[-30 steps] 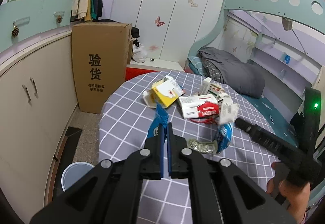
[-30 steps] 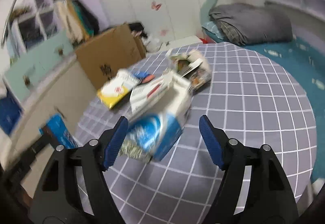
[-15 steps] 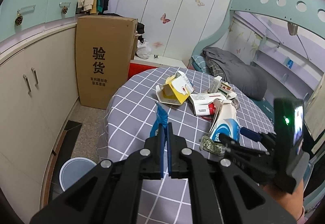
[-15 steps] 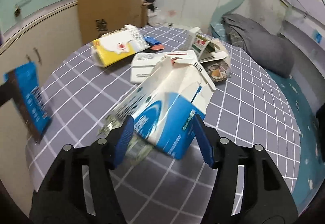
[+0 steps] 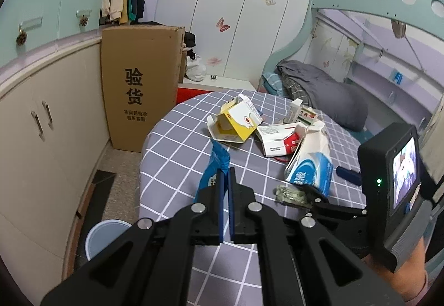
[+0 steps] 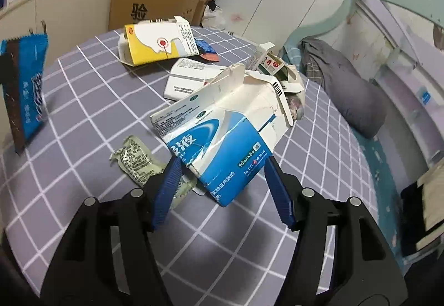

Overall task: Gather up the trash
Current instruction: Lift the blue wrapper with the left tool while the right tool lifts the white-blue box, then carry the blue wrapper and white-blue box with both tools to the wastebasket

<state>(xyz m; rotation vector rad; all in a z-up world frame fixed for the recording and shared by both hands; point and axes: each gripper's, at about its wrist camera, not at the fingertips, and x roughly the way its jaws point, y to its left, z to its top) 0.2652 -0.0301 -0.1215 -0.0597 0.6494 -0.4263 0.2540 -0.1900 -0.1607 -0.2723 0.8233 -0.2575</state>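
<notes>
My left gripper (image 5: 225, 175) is shut on a blue snack wrapper (image 5: 212, 167), held above the table's left edge; the wrapper also shows in the right wrist view (image 6: 23, 89). My right gripper (image 6: 222, 170) is shut on a torn blue and white medicine box (image 6: 222, 136) and holds it above the table; that box shows in the left wrist view (image 5: 310, 164). A crumpled foil packet (image 6: 136, 158) lies on the table under it. A yellow and white box (image 6: 155, 45), a white and red box (image 5: 277, 136) and several small cartons (image 6: 274, 67) lie further back.
The round table has a grey checked cloth (image 6: 91, 100). A pale blue bin (image 5: 104, 236) stands on the floor at the table's left. A tall cardboard box (image 5: 141, 83) stands by the cabinets (image 5: 41, 139). A bed (image 5: 333, 97) is at the right.
My right gripper closed on the blue and white box and lifted it off the table, moving nearer to the left gripper. The left gripper still holds the wrapper, shifted slightly.
</notes>
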